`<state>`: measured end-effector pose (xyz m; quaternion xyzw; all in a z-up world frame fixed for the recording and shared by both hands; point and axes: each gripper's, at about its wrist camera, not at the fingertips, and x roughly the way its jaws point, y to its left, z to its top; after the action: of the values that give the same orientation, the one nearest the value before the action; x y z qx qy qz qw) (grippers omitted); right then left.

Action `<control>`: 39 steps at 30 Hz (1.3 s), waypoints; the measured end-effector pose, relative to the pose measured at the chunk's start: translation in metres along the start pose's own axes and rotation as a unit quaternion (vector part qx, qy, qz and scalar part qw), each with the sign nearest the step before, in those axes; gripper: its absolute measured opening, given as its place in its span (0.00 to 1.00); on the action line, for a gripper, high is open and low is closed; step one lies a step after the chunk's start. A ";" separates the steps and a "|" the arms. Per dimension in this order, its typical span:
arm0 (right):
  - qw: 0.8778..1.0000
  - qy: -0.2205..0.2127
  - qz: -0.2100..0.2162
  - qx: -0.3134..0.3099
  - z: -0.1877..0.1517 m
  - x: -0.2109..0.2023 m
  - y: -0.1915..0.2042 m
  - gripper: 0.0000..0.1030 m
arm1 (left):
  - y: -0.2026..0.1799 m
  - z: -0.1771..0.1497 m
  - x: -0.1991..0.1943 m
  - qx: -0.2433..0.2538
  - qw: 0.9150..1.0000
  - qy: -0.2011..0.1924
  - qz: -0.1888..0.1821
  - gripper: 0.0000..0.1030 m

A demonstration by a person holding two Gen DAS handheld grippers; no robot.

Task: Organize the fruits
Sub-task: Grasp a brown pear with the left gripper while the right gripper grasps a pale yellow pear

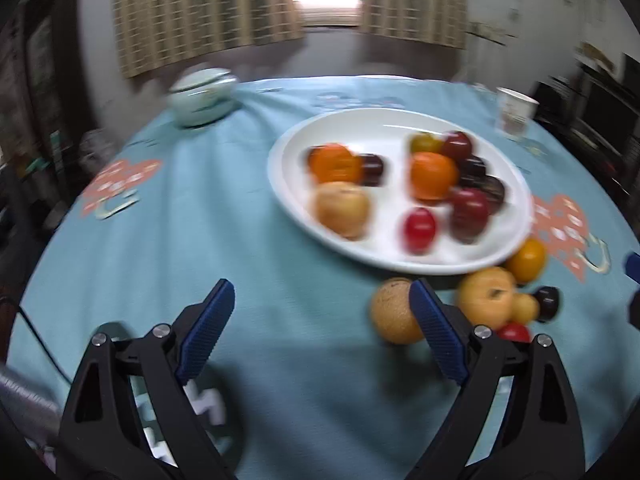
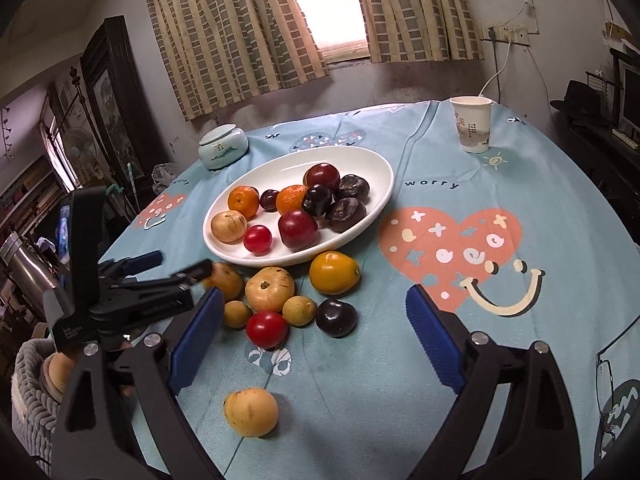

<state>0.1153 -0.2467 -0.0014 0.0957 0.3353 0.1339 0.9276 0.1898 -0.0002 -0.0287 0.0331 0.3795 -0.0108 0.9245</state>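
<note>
A white oval plate holds several fruits: oranges, dark plums, red tomatoes and a tan fruit. More fruits lie loose on the cloth in front of it: a yellow-orange fruit, a tan fruit, a red tomato, a dark plum and a lone yellow fruit. My left gripper is open and empty, its right finger just in front of a tan round fruit. It also shows in the right wrist view. My right gripper is open and empty above the loose fruits.
A round table with a light blue cloth carries a pale lidded jar at the back left and a paper cup at the back right. Curtains and a window are behind. A shelf and a metal flask stand at left.
</note>
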 end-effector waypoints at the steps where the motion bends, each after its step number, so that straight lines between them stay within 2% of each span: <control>1: 1.000 0.002 0.002 0.001 0.000 0.000 0.000 0.90 | 0.009 -0.002 -0.001 -0.011 1.000 0.002 0.011 0.87; 4: 1.000 0.010 0.016 -0.003 -0.004 0.001 0.004 0.90 | 0.027 -0.010 -0.008 -0.029 1.000 0.000 -0.003 0.86; 7: 0.999 0.028 0.029 -0.027 -0.013 0.003 0.015 0.90 | 0.014 -0.013 -0.011 0.004 1.000 -0.009 -0.011 0.86; 10: 0.997 0.050 0.030 -0.052 -0.026 0.007 0.025 0.90 | -0.005 -0.016 -0.006 0.046 0.999 -0.011 0.003 0.86; 15: 0.994 0.071 0.031 -0.072 -0.035 0.014 0.033 0.90 | -0.008 -0.015 0.003 0.048 0.999 0.001 -0.018 0.85; 18: 0.993 0.080 0.030 -0.077 -0.039 0.017 0.035 0.90 | -0.013 -0.013 0.010 0.055 0.997 0.014 -0.047 0.73; 20: 0.993 0.085 0.029 -0.080 -0.042 0.018 0.036 0.90 | -0.016 -0.013 0.015 0.058 0.996 0.026 -0.059 0.69; 26: 0.992 0.092 0.032 -0.079 -0.047 0.018 0.036 0.89 | -0.016 -0.012 0.026 0.044 0.993 0.047 -0.099 0.48; 28: 0.992 0.094 0.036 -0.074 -0.048 0.018 0.034 0.86 | -0.019 -0.012 0.025 0.049 0.993 0.045 -0.102 0.40; 34: 0.991 0.102 0.047 -0.073 -0.049 0.014 0.033 0.74 | -0.022 -0.012 0.023 0.055 0.993 0.043 -0.096 0.39; 37: 0.987 0.126 0.060 -0.082 -0.052 0.019 0.038 0.59 | -0.022 -0.013 0.022 0.056 0.993 0.042 -0.092 0.39; 39: 0.983 0.146 0.066 -0.092 -0.055 0.025 0.043 0.45 | -0.022 -0.013 0.021 0.055 0.994 0.042 -0.089 0.39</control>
<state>0.0899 -0.1936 -0.0466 0.0112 0.4464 0.2379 0.8626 0.1949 -0.0207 -0.0540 0.0505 0.4184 -0.1122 0.8999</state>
